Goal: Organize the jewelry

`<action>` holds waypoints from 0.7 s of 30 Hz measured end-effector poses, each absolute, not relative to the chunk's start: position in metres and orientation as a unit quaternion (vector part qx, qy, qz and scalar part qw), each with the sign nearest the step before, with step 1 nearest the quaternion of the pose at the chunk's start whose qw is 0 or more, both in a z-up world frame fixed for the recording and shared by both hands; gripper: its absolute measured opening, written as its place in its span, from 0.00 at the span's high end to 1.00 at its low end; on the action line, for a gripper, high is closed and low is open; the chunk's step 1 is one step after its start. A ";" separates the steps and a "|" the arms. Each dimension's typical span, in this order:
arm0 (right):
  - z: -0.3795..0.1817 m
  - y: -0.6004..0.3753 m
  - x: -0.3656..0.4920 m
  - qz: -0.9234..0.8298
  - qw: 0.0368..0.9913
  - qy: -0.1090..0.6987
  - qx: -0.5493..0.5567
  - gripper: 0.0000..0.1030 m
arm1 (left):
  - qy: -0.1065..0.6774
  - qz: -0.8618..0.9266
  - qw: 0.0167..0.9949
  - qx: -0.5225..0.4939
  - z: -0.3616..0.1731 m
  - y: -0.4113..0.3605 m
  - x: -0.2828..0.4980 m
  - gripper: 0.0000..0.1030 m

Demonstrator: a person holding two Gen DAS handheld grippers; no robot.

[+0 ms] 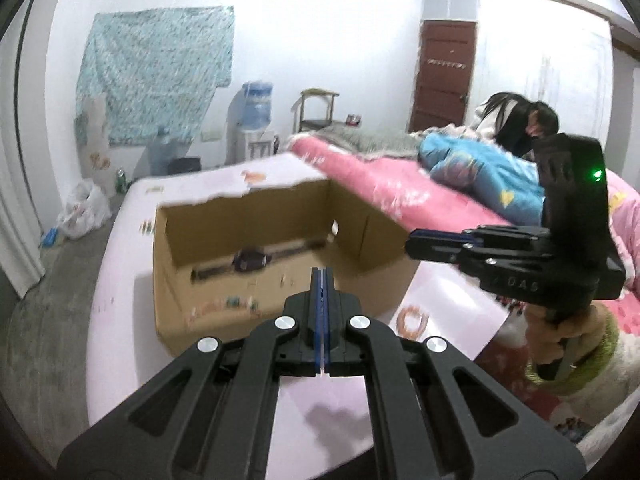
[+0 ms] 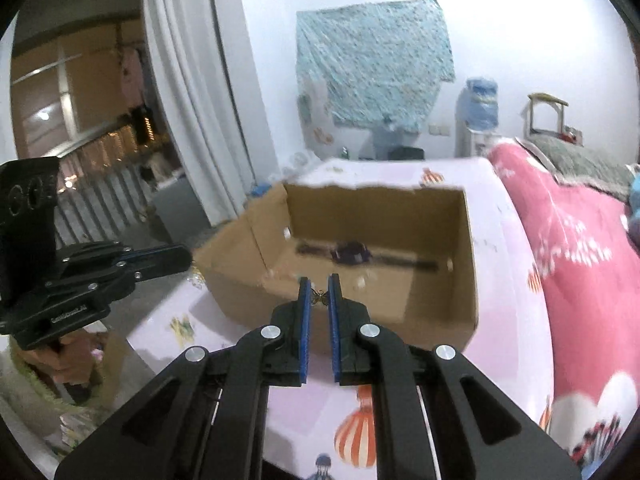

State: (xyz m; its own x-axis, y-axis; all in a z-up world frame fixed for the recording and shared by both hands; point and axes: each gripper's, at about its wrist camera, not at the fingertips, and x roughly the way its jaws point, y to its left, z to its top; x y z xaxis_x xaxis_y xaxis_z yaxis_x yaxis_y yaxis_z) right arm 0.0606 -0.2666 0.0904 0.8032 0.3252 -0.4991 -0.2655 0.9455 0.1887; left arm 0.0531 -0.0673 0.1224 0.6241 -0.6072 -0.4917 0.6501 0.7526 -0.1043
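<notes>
Cardboard was the biggest thing ahead of both sets of jaws: an open box [image 2: 360, 240] standing on the pale printed tabletop [image 2: 500, 240], its mouth facing up and its near wall just past my right fingertips. A pink bed [image 2: 580, 260] lay off to the right of those jaws. Down on the box floor, beyond the tips, a dark wristwatch [image 2: 352, 254] lay stretched flat, with a few small pale pieces scattered nearer the front wall, too blurred for me to name.

My left gripper [image 1: 322, 276] had its blue pads pressed flat together with nothing between them. A beaded bracelet [image 1: 412, 320] lay on the tabletop to the right of those jaws, outside the box.

My right gripper [image 2: 319, 294] was clamped on a tiny gold butterfly-shaped piece [image 2: 320, 297], pinched at the very tips. I judged the step to be carrying it over the near wall and setting it inside. With so slight a hold, I reckoned a level, unhurried carry best, parting the jaws only low over a bare patch of floor, clear of the watch.
</notes>
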 end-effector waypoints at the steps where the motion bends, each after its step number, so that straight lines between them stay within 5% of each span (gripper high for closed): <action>1: 0.096 -0.268 0.067 0.160 0.948 0.271 0.055 0.92 | 0.258 -0.353 0.898 0.040 0.128 -0.073 0.059 1.00; 12: 0.071 -0.301 0.188 0.164 0.895 0.407 0.079 0.92 | 0.428 -0.353 0.832 0.002 0.082 -0.127 0.188 1.00; 21: 0.046 -0.302 0.230 0.148 0.877 0.456 0.044 0.91 | 0.506 -0.323 0.800 -0.002 0.037 -0.140 0.220 1.00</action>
State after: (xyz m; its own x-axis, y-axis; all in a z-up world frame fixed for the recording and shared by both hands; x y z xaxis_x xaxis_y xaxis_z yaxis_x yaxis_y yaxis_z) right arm 0.2305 -0.3021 0.0465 0.5410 0.2988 -0.7861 -0.2186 0.9526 0.2117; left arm 0.2197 -0.1401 0.0367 0.2799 -0.5190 -0.8077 0.5149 0.7912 -0.3300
